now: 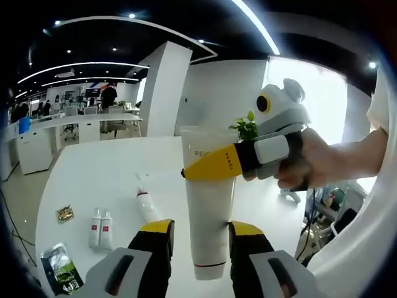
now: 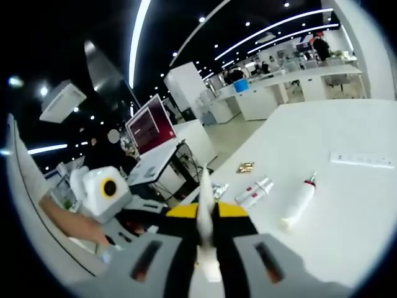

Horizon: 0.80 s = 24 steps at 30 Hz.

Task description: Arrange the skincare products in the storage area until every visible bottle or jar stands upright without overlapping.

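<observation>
Left gripper [image 1: 200, 234] clamped on white tube [image 1: 208, 205] at frame centre, cap down; right gripper [image 1: 186, 173] pinching same tube's flat end. Lower left on worktop [image 1: 93, 171]: twin small bottles [image 1: 101, 228], white bottle [image 1: 146, 203] lying flat, green sachet [image 1: 60, 267].

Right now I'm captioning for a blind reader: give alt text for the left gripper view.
A tall white tube stands between the left tool jaws, while the right tool, held by a person's hand, grips it near the top. Behind, on the white table, lie a white bottle and two small tubes.
</observation>
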{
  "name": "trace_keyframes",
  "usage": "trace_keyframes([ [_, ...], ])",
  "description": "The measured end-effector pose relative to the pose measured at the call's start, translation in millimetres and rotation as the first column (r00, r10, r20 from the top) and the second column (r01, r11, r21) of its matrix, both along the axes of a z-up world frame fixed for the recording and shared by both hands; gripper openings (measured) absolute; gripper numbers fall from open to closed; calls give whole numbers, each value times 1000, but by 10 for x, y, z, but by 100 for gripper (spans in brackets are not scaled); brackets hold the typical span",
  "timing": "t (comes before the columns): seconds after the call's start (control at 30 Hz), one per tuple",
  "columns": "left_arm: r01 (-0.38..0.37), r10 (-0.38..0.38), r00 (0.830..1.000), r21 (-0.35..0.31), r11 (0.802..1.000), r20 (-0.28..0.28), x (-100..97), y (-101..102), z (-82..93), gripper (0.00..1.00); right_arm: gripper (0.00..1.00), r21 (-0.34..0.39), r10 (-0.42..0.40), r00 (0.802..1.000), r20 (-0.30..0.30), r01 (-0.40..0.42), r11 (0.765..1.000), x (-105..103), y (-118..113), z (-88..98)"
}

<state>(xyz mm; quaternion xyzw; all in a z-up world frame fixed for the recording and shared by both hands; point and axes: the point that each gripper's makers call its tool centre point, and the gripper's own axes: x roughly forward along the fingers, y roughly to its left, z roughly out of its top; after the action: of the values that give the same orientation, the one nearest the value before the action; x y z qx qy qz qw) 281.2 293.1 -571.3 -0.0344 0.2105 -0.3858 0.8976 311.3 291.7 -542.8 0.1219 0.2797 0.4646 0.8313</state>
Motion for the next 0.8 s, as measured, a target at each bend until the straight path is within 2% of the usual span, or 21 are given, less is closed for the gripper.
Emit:
trace_keyframes([
  [0.17, -17, 16, 1000, -30, 999, -21, 0, 82, 27, 35, 9, 11, -27, 999, -21, 27, 1000, -9, -92, -73],
  [0.23, -57, 57, 998, -31, 998, -11, 49, 181, 56, 35, 9, 6, -39, 999, -21, 39, 999, -26, -125, -108],
  [0.33, -87, 84, 996, -94, 992, -33, 118, 261, 120, 36, 9, -16, -38, 999, -5, 38, 999, -56, -140, -148],
  [0.47, -75, 73, 997, -109, 991, -22, 163, 293, 183, 37, 9, -36, -23, 1000, 5, 23, 999, -103, -130, -199],
  [0.57, -58, 54, 998, -138, 989, -34, 164, 311, 183, 35, 9, -15, -28, 1000, -9, 28, 1000, -116, -136, -210],
  [0.8, -8, 1, 999, -169, 986, -44, 121, 327, 187, 36, 9, -12, 6, 999, 32, -5, 1000, -157, -123, -197],
])
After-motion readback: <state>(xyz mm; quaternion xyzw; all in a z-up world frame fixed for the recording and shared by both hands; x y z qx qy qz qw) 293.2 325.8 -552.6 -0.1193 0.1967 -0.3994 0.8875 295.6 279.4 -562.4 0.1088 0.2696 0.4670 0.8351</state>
